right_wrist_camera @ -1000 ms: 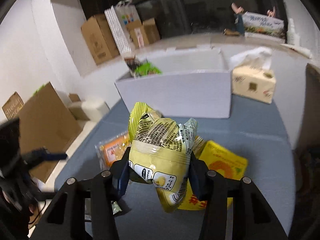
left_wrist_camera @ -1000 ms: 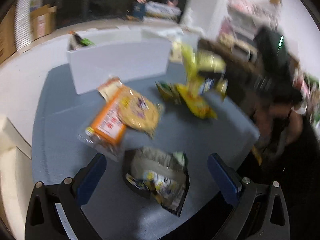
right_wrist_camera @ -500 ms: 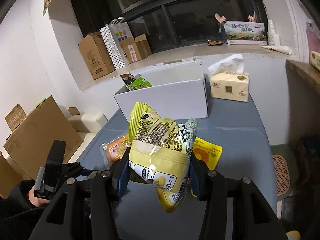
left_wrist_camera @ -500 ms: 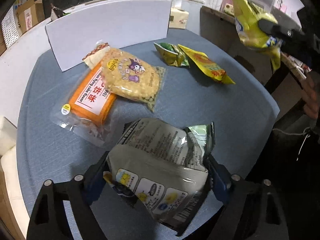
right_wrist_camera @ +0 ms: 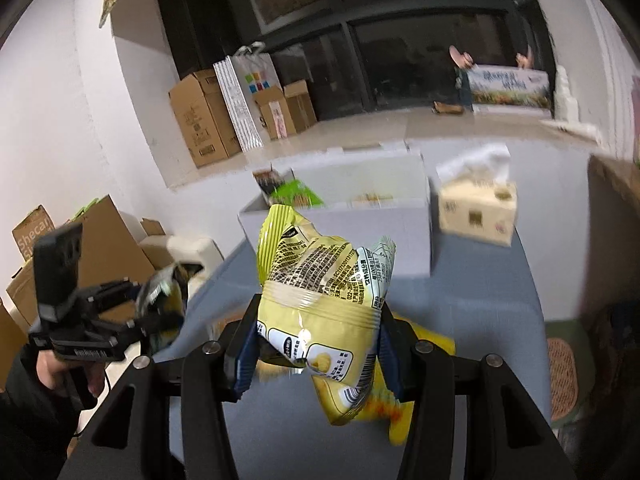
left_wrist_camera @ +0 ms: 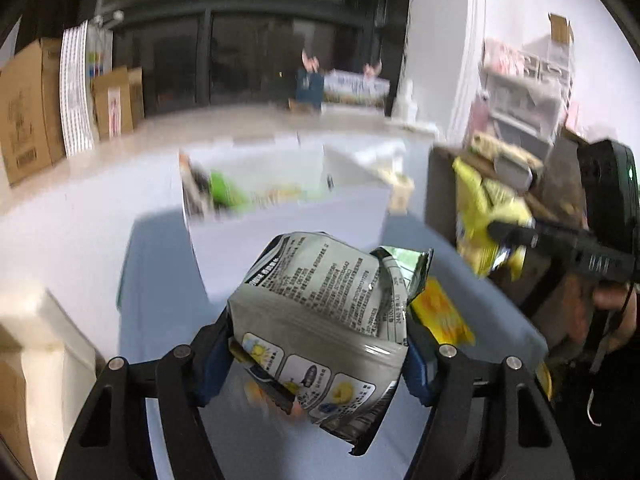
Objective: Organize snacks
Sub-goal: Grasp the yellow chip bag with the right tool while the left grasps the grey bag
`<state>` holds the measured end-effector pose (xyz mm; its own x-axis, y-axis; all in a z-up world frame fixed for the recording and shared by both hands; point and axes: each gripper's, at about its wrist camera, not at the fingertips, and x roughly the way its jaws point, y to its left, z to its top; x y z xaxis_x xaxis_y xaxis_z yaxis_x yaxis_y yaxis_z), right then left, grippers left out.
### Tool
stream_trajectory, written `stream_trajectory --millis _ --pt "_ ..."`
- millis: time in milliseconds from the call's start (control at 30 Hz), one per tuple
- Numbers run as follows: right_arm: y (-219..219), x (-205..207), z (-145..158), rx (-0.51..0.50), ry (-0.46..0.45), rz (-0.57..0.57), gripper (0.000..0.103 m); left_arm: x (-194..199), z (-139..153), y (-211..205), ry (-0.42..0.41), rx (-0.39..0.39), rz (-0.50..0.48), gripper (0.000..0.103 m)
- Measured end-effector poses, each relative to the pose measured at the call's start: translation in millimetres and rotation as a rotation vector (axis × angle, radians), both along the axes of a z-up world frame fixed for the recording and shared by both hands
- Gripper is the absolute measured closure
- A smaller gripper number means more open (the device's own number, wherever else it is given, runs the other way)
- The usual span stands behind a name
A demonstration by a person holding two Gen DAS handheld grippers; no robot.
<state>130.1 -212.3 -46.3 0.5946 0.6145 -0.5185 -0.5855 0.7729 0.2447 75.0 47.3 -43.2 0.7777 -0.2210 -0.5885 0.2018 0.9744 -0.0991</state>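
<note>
My left gripper (left_wrist_camera: 318, 354) has its jaws clamped on a grey snack bag (left_wrist_camera: 320, 320), crumpled, print side facing the cam, held up off the blue worktop (left_wrist_camera: 160, 280). My right gripper (right_wrist_camera: 316, 346) has its jaws pinched tight on a yellow snack bag (right_wrist_camera: 324, 300), also in the air, top seam pointing up-left.

Both cams look toward the white box (left_wrist_camera: 288, 236) at the far end of the worktop; it's open on top w/ a green packet (right_wrist_camera: 298, 194) and some other wrappers inside, too blurred to name. The grey bag sits in front of the box's near wall in the left view; the yellow bag sits in front of the same wall in the right view. Can't tell how near either really is.

A flat yellow-orange packet (left_wrist_camera: 440, 316) lies on the worktop just right of the grey bag, partly hidden behind the yellow bag in the right view. Tissue box (right_wrist_camera: 476, 210) stands on the worktop beside the white box, right side. Cardboard boxes (right_wrist_camera: 200, 120) line the wall behind. From the left cam I see my right gripper off to the right w/ its yellow bag; from the right cam, the left gripper low at left w/ its bag.
</note>
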Motion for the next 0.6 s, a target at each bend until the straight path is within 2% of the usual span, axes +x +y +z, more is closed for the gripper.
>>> stream_trajectory --millis 100,233,367,433,500,533,567,600 --pt "19 34 19 -0.018 -0.034 -0.004 0.048 48 29 5 -0.04 -0.034 0.003 0.028" --pt "44 101 38 -0.042 -0.021 -0.047 0.048 119 48 5 -0.052 0.003 0.026 0.028" --pt "62 160 41 -0.101 0.006 -0.092 0.048 186 45 9 -0.015 -0.004 0.05 0.028" --pt "67 182 39 -0.122 0.019 -0.099 0.048 204 40 14 -0.005 -0.005 0.066 0.028" --pt "70 203 34 -0.126 0.054 -0.107 0.046 224 31 13 0.024 -0.02 0.079 0.022" --pt "72 213 30 -0.12 0.072 -0.113 0.04 229 26 14 0.038 -0.029 0.088 0.018" --pt "72 221 26 -0.12 0.085 -0.12 0.018 234 20 15 0.056 -0.033 0.113 0.005" --pt "70 225 24 -0.119 0.087 -0.137 0.005 235 16 18 0.066 -0.046 0.138 0.0"
